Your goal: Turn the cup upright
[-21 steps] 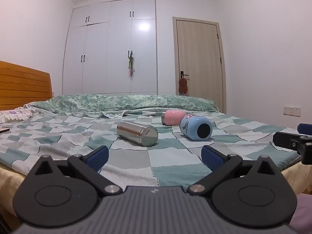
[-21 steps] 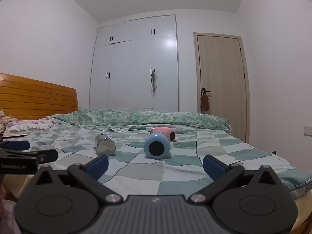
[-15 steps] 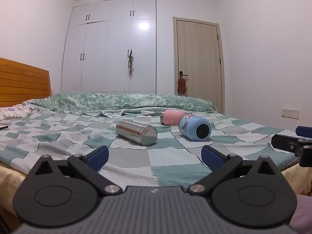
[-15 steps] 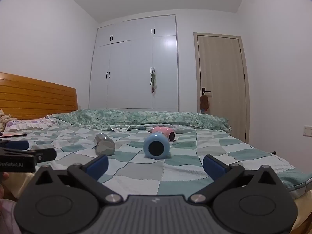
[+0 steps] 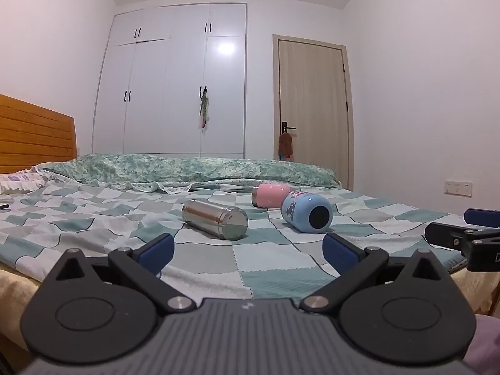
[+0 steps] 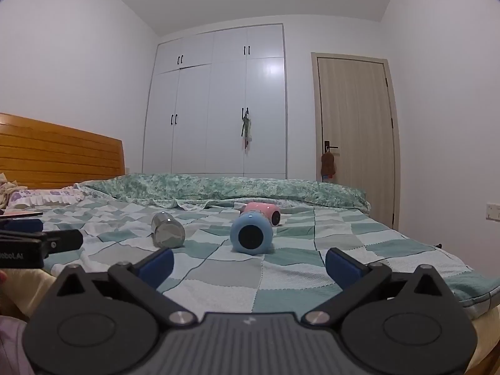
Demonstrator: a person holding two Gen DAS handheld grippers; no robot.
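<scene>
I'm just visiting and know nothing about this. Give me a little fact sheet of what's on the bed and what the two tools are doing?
surface: bed with checked cover
steel cup: lying on its side
blue cup: lying on its side, dark round end facing the cameras
pink cup: lying on its side, behind the blue one
left tool: open, empty, short of the cups
right tool: open, empty, pointed at the blue cup
upright cups: none
</scene>
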